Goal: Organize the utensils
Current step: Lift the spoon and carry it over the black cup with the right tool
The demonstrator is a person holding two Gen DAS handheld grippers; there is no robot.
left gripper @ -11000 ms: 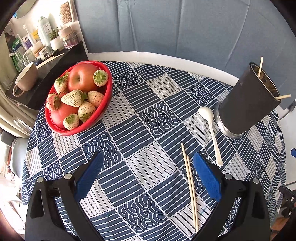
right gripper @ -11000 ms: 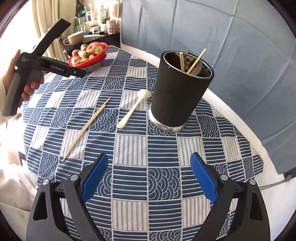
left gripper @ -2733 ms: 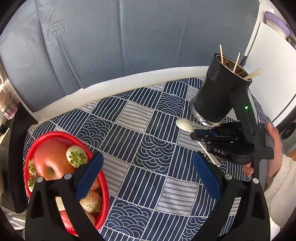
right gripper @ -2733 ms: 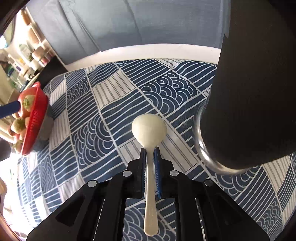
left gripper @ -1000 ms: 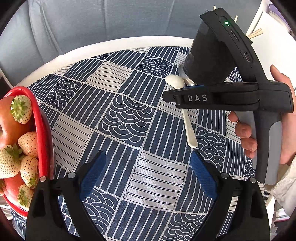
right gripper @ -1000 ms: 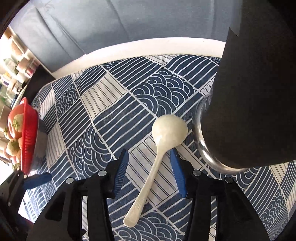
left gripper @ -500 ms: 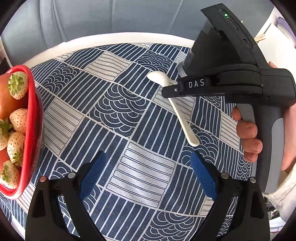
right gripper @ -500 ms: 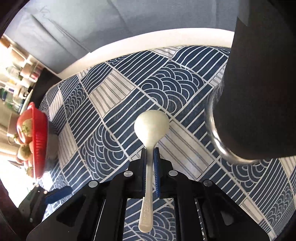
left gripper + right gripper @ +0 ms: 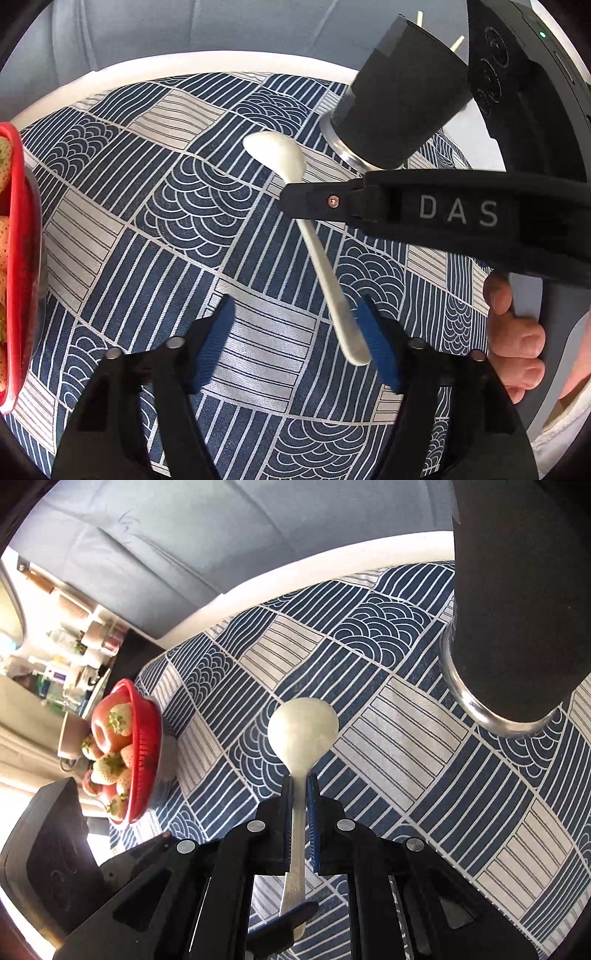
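Left wrist view: the left gripper (image 9: 295, 343) has its jaws spread apart, and the handle end of the white spoon (image 9: 321, 254) lies between them, close against the right blue pad; whether it touches is unclear. The right gripper (image 9: 295, 201), a black tool marked DAS, comes in from the right and its jaws are clamped on the spoon's neck just below the bowl. Behind the spoon stands the black cup (image 9: 402, 103) with chopsticks (image 9: 457, 41) sticking out of its top. A red bowl (image 9: 22, 258) of fruit sits at the left edge of the counter (image 9: 155, 240), which wears a blue-and-white patterned cloth.

Right wrist view: the right gripper (image 9: 300, 786) grips the spoon (image 9: 302, 727) by its handle, jaws closed on it, bowl pointing forward above the cloth. The cup (image 9: 517, 602) stands just to the right. The red bowl (image 9: 144, 746) holds an apple and strawberries at the left.
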